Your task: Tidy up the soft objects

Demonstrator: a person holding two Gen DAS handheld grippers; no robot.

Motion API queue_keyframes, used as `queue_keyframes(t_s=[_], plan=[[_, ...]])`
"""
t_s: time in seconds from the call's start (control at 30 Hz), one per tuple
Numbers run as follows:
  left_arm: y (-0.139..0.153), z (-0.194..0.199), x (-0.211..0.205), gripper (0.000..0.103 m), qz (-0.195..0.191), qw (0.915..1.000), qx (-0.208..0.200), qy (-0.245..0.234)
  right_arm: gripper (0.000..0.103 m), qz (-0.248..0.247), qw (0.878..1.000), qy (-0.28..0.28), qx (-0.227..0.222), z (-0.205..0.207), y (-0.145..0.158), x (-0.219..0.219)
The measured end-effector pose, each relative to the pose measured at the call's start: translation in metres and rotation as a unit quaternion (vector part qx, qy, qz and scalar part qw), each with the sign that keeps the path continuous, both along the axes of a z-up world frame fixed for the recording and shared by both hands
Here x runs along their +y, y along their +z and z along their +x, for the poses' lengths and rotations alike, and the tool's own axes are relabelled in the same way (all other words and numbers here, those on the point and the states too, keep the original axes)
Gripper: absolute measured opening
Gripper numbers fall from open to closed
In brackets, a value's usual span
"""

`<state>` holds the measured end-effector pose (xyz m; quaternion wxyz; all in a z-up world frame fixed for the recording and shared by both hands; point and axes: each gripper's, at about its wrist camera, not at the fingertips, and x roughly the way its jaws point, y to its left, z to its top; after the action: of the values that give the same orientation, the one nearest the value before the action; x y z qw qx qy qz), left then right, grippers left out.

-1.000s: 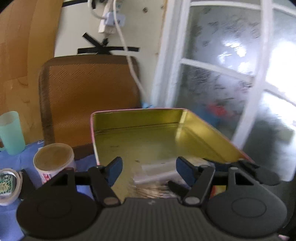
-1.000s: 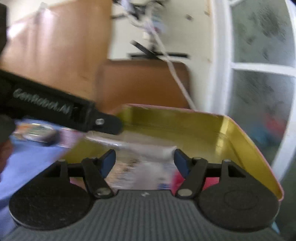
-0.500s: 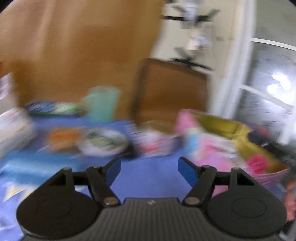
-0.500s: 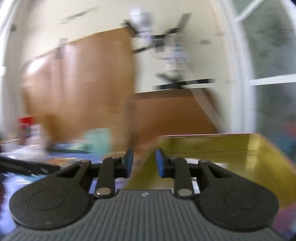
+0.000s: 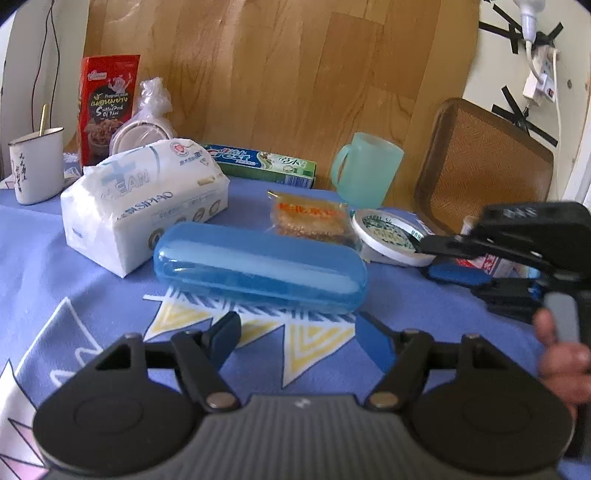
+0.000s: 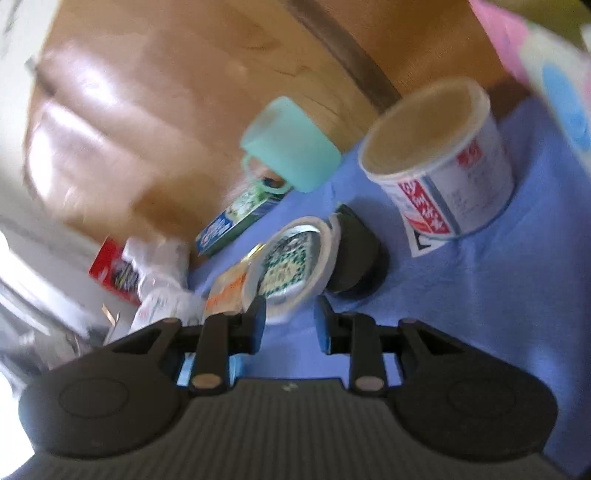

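Note:
In the left wrist view a white tissue pack [image 5: 144, 199] lies at the left on the blue cloth, with a clear-wrapped snack [image 5: 310, 218] behind a blue plastic case [image 5: 258, 266]. My left gripper [image 5: 299, 332] is open and empty just in front of the case. My right gripper [image 6: 288, 321] is tilted, partly open and empty, close to a white round lid [image 6: 291, 262]; it also shows in the left wrist view [image 5: 443, 258] beside that lid [image 5: 388, 236]. The snack [image 6: 227, 288] and the tissue pack [image 6: 162, 295] show blurred in the right wrist view.
A teal mug [image 5: 365, 170], a toothpaste box [image 5: 266, 162], a red snack bag [image 5: 107, 107] and a white enamel cup [image 5: 37, 170] stand along the wooden wall. A white tub [image 6: 439, 162] and a black round object [image 6: 354, 258] sit near the right gripper. A pink tin edge [image 6: 502, 29] is top right.
Both grippers have swung left, away from the gold-lined tin toward the items on the cloth. The right gripper closed, then opened partway, and is now tilted.

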<state>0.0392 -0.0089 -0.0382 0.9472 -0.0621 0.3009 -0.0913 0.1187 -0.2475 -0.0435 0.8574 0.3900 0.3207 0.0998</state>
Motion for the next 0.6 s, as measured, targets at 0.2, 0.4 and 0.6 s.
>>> queue_keyframes(t_s=[0.2,0.4,0.6], plan=[[0.000,-0.002,-0.002,0.071,0.005,1.0000,-0.001,0.001,0.030,0.017,1.000,-0.017,0.013,0.012,-0.009,0.005],[0.001,0.002,-0.002,0.071,0.008,1.0000,-0.001,-0.002,0.014,0.016,1.000,-0.011,0.002,-0.002,-0.008,-0.004],[0.001,0.001,-0.004,0.073,0.010,0.9999,-0.001,-0.002,0.015,-0.025,0.999,0.022,-0.009,-0.047,-0.006,-0.013]])
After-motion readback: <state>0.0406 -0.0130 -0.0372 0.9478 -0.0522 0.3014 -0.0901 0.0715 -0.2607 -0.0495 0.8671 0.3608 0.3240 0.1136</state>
